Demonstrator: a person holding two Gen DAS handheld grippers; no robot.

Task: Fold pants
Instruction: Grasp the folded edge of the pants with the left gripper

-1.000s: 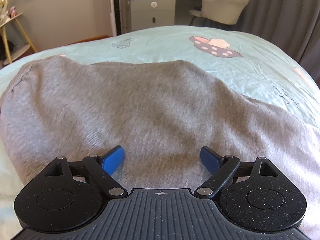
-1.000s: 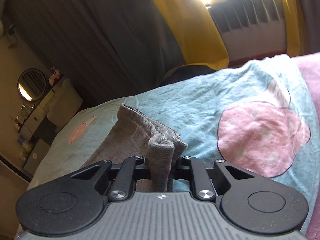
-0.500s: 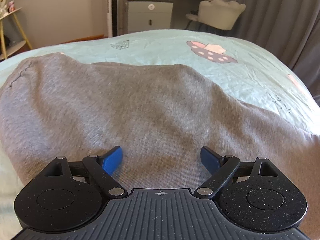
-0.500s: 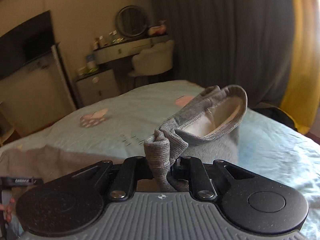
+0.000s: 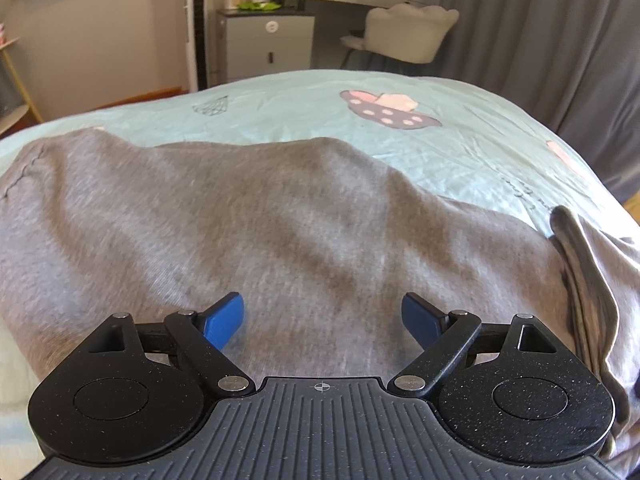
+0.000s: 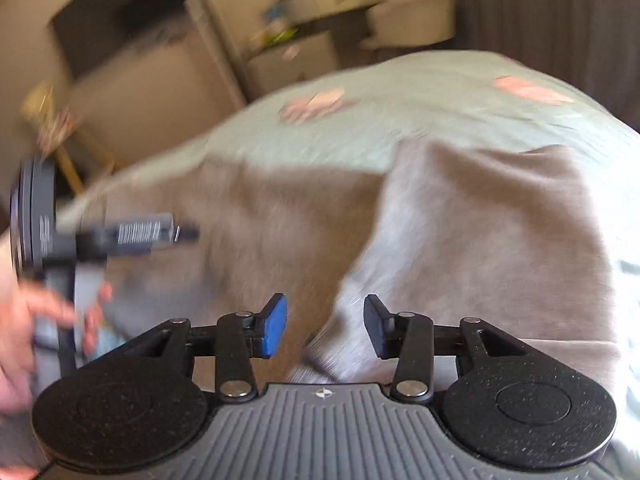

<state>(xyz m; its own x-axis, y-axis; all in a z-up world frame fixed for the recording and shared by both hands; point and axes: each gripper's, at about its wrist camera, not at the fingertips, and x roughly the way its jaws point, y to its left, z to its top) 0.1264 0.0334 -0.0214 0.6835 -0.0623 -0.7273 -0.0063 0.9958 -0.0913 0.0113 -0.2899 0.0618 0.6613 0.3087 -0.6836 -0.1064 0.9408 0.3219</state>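
Now we let our right gripper [image 6: 325,326], jaws opening, drop the folded leg squarely onto the grey knit pants [image 5: 280,220] on the bed's near side; left gripper [image 5: 322,320] hovers spread, empty.

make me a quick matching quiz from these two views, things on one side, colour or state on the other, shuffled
Things:
1. pants
2. bedsheet
3. chair
4. left tongs

Colour or state:
a. pale green with printed shapes
b. wide open above the cloth
c. grey, spread on the bed
d. white, by the desk

Pairs: 1-c, 2-a, 3-d, 4-b
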